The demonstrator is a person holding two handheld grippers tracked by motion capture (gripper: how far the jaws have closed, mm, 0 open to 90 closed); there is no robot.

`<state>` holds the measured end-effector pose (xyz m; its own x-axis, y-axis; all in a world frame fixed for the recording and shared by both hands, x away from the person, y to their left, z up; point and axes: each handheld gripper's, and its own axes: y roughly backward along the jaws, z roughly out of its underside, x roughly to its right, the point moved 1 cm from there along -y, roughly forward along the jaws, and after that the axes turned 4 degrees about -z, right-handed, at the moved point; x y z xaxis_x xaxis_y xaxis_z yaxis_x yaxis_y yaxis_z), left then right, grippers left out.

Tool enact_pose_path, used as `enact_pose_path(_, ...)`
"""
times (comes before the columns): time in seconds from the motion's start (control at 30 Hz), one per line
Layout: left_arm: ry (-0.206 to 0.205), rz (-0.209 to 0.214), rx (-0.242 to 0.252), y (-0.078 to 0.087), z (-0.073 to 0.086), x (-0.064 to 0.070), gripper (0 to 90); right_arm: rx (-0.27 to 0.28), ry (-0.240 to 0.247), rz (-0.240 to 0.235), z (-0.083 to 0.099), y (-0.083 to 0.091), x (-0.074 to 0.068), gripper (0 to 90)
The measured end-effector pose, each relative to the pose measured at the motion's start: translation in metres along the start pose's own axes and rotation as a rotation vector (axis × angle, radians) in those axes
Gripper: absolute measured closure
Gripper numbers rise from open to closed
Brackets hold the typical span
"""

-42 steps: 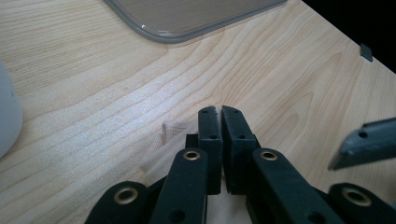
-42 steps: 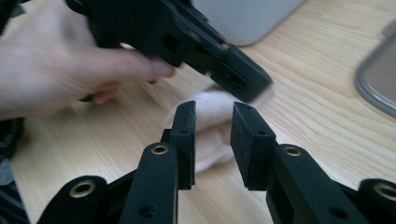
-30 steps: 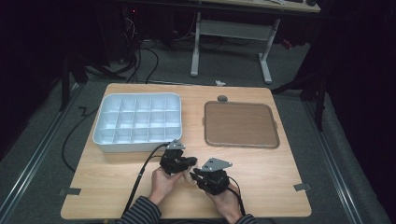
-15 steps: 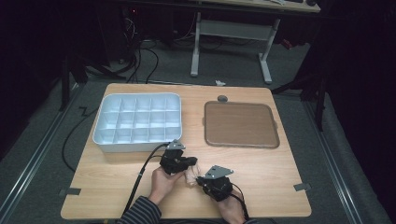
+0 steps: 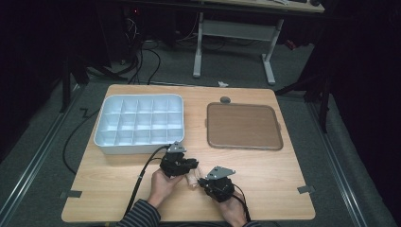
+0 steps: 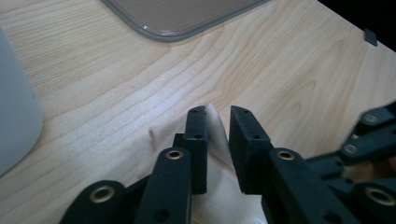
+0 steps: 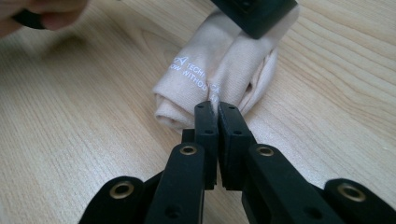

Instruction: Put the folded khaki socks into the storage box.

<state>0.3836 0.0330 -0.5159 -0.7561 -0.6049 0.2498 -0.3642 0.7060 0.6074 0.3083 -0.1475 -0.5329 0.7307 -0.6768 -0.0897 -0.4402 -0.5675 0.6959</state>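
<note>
While pinched shut on a fold of the rolled beige cloth (image 7: 219,74), right gripper (image 7: 217,108) sits low over the table (image 5: 283,189), jaws pressed together with just a sliver of fabric between the tips. Small white lettering printed along the roll, partly readable, nothing more to make out. Left gripper (image 6: 218,116) parked at the far end of that same roll, jaws a narrow gap apart with a bit of the cloth poking up between them; not clamped down from what the left gripper view shows. Seen from the high view, both grippers close together near the table's front edge, roughly mid-width, left gripper (image 5: 178,163) a touch farther from the edge than the right gripper (image 5: 215,184), cloth (image 5: 193,178) bridging the two. Left hand (image 5: 163,184) wrapped around its gripper, striped sleeve (image 5: 142,215) coming in over the front edge, black cable (image 5: 142,175) trailing back off the table.

Further out: white compartment tray (image 5: 139,124) toward the back-left corner, a grid of small cells, just behind the left gripper. Brown flat tray (image 5: 243,126) with rounded corners toward the back-right, well apart from the grippers. Small round grey thing (image 5: 225,100) near the back edge, touching or just beside that brown tray's rim, can't tell which. Bits of tape (image 5: 302,189) stuck near the front corners.
</note>
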Motion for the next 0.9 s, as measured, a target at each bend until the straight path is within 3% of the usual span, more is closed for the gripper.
enact_pose_path(0.03,-0.015,-0.023,-0.006,0.004,0.001,0.002,75.2,-0.001,0.0,0.0,0.0,0.0,0.0,87.4)
enact_pose_path(0.13,-0.007,-0.082,0.008,0.015,0.007,0.008,65.9,0.003,-0.012,-0.003,-0.001,-0.002,-0.002,87.3)
enact_pose_path(0.17,-0.007,-0.082,0.008,0.015,0.007,0.008,62.6,0.003,-0.014,-0.003,-0.001,-0.002,-0.002,87.3)
enact_pose_path(0.2,0.0,-0.097,0.013,0.017,0.009,0.009,62.6,0.003,-0.014,-0.003,-0.001,-0.002,-0.002,87.3)
enact_pose_path(0.33,0.037,-0.16,-0.012,0.02,0.02,0.011,48.0,0.007,-0.022,-0.004,-0.001,-0.003,-0.003,87.2)
enact_pose_path(0.43,0.067,-0.157,-0.016,0.018,0.028,0.013,42.9,0.007,-0.022,-0.002,-0.001,-0.003,-0.002,87.2)
enact_pose_path(0.6,0.09,-0.162,-0.016,0.015,0.031,0.013,42.4,0.009,-0.023,-0.001,-0.001,-0.004,-0.002,87.1)
enact_pose_path(0.9,0.085,-0.211,-0.048,0.008,0.032,0.01,45.9,0.016,-0.031,0.006,-0.002,-0.007,-0.001,87.0)
